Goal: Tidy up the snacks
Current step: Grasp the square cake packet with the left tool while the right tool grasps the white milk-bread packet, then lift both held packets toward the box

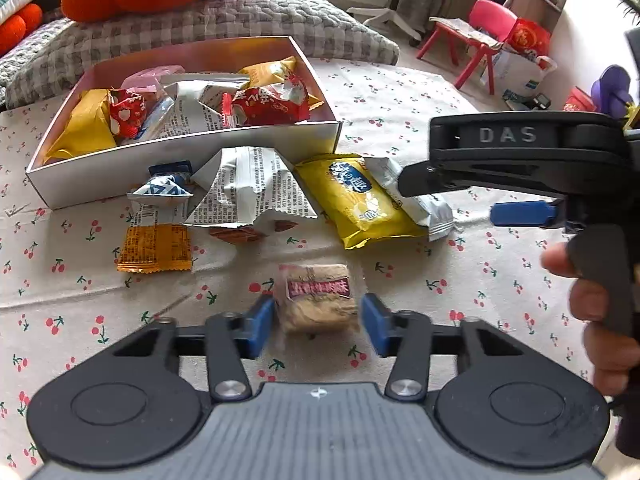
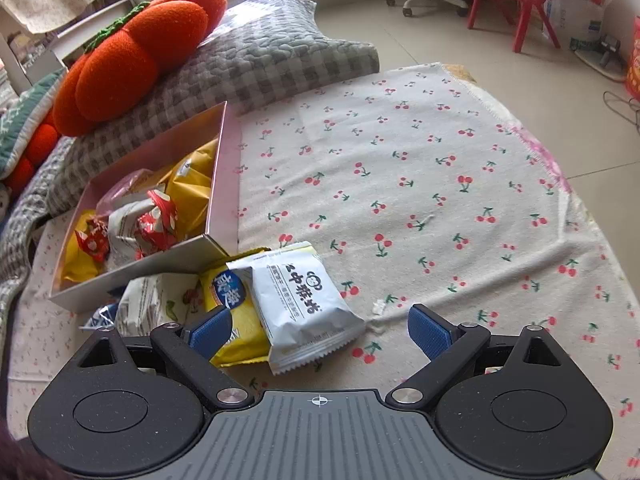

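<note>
Snacks were the business of this moment, and one of them, a small clear-wrapped pastry with a red label, sat on the cherry-print cloth between the blue pads of the left gripper. Its jaws stood apart on either side of the packet; the left pad looked close to the wrapper and the right one showed a gap, so nothing was clamped yet.

The right gripper was spread wide and held nothing. It hung just above the near end of a white biscuit packet that overlapped a yellow packet. In the left view the same gripper reached in from the right, over that white and yellow pair.

Farther out lay a torn white wrapper, an orange sachet and a blue-and-white candy, all loose in front of the pink box. The box already held several red, yellow and white packets.

By my reading, sorting was partway done, with the pastry pickup in hand. Next, the left jaws would need to close gently on the soft wrapper, lift it clear, and carry it over the box's near wall. The right gripper would need to drop lower to straddle the white packet.
</note>
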Available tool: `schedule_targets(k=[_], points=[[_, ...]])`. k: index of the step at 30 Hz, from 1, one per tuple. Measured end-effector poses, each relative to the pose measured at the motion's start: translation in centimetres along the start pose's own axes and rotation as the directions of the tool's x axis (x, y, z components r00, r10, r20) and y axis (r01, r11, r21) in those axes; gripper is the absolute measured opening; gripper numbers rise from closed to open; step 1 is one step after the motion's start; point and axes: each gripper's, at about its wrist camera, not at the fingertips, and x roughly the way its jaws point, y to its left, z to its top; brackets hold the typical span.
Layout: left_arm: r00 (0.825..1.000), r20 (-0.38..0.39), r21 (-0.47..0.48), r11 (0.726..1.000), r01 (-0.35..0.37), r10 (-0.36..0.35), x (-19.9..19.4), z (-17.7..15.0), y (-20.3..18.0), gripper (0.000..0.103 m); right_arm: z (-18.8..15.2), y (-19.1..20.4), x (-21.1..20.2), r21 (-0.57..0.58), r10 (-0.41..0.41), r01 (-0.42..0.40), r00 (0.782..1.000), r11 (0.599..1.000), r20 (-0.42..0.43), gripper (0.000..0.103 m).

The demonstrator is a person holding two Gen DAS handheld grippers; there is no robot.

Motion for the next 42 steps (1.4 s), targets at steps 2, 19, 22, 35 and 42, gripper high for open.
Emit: schedule_targets(k=[2, 19, 22, 35, 42], points=[[1.0, 0.001, -0.002, 1.0, 0.005, -0.005, -0.1, 0.0, 0.1, 0.04, 0.1, -0.1, 0.3, 0.013, 0.013, -0.013, 1.0, 1.0, -0.001, 0.096], [1.0, -0.017, -0.011, 1.0, 0.025, -0.025, -0.9, -0.3, 1.0, 0.038, -0.1, 0.7, 1.9, -0.058, 0.01, -0.01, 1.0, 0.998, 0.002, 0.069], [1.0, -0.018, -0.011, 1.0, 0.026, -0.026, -1.0, -0.4, 1.1, 0.038, -0.1, 0.8, 1.7, -0.071, 0.019, -0.018, 1.0, 0.997, 0.019, 0.056], [0.999, -0.008, -0.016, 0.999, 0.032, -0.032, -1.7, -0.2, 2.0, 0.038, 0.0, 1.6, 0.6, -0.104, -0.007, 0.011, 0.999, 0.994, 0.037, 0.046], [0.999, 0.002, -0.016, 0.999, 0.043, -0.043, -2.3, 0.0, 2.5, 0.037, 0.3, 1.7, -0.6, -0.087, 0.01, -0.006, 0.999, 0.996, 0.051, 0.046]])
